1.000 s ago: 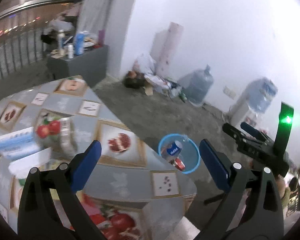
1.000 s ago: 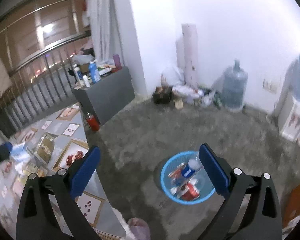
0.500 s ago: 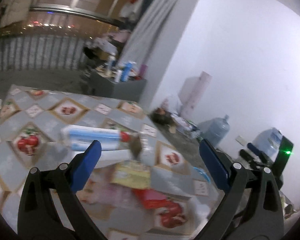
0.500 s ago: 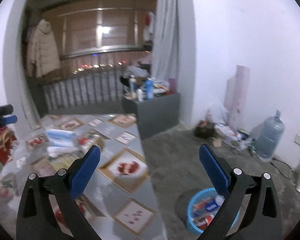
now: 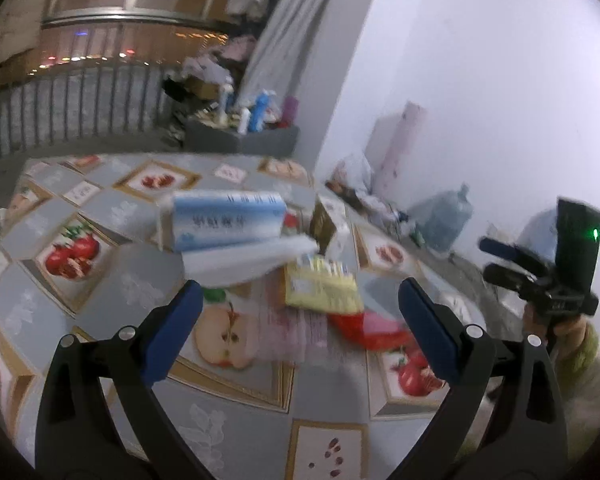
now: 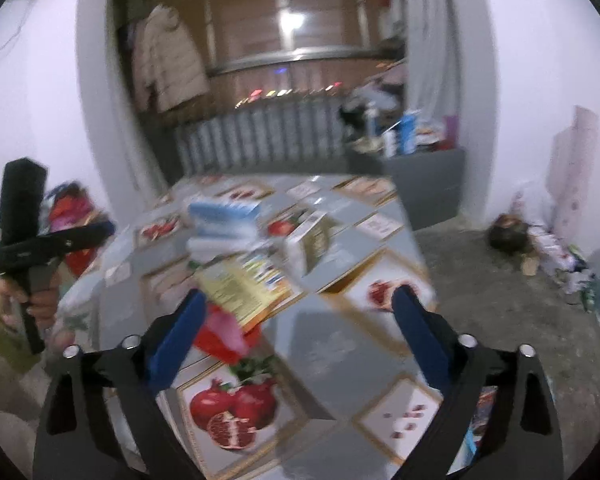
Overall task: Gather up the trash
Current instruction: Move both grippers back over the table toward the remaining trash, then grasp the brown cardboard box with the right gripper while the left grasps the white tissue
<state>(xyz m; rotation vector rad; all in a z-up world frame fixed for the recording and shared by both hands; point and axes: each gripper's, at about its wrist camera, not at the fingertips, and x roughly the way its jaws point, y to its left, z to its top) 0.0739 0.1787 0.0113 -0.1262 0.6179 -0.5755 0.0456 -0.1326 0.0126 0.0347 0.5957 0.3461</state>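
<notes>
Trash lies in a pile on the fruit-patterned table [image 5: 112,280]: a blue and white box [image 5: 224,220], a white packet [image 5: 248,260], a yellow packet [image 5: 320,288], a red wrapper [image 5: 364,328] and a small dark box [image 5: 324,224]. My left gripper [image 5: 296,316] is open and empty, hovering just short of the pile. My right gripper [image 6: 296,320] is open and empty above the table [image 6: 340,332], with the yellow packet [image 6: 244,284], red wrapper [image 6: 216,336], blue box [image 6: 224,216] and small box [image 6: 312,240] ahead to its left.
A grey cabinet [image 6: 420,180] with bottles stands beyond the table by the wall. Floor clutter [image 6: 540,248] and a water jug [image 5: 440,220] lie to the right. The other gripper shows at each view's edge: right [image 5: 540,276], left [image 6: 28,236].
Both grippers have swung away from the blue bin on the floor and now face the table with the trash pile. Both stay open and empty.
</notes>
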